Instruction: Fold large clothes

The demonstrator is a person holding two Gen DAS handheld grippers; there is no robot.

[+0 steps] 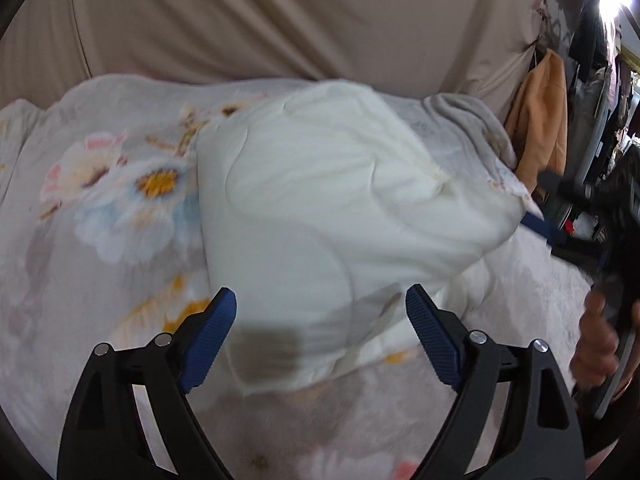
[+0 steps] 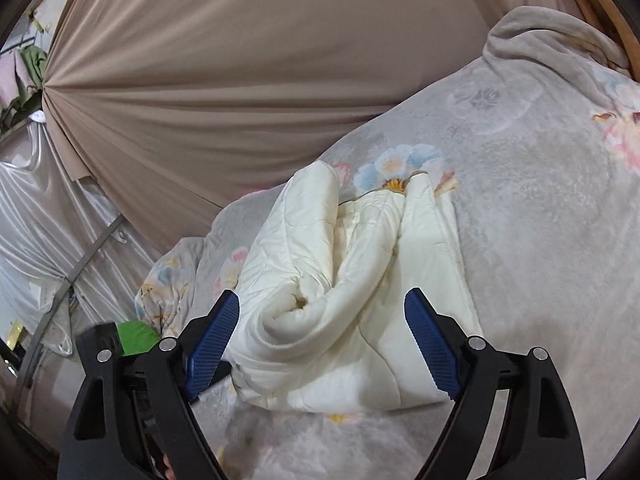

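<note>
The cream quilted garment [image 2: 344,292] lies bundled in loose folds on the floral blanket [image 2: 532,216] covering the bed, its long axis running away from the right tongs [image 2: 322,344] toward the beige drape [image 2: 248,72]. Bare blanket spreads wide to its right; on its left the blanket edge drops off close by. Both right and left tongs [image 1: 320,336] hover spread apart, gripping nothing, just over the bundle's near edge.
</note>
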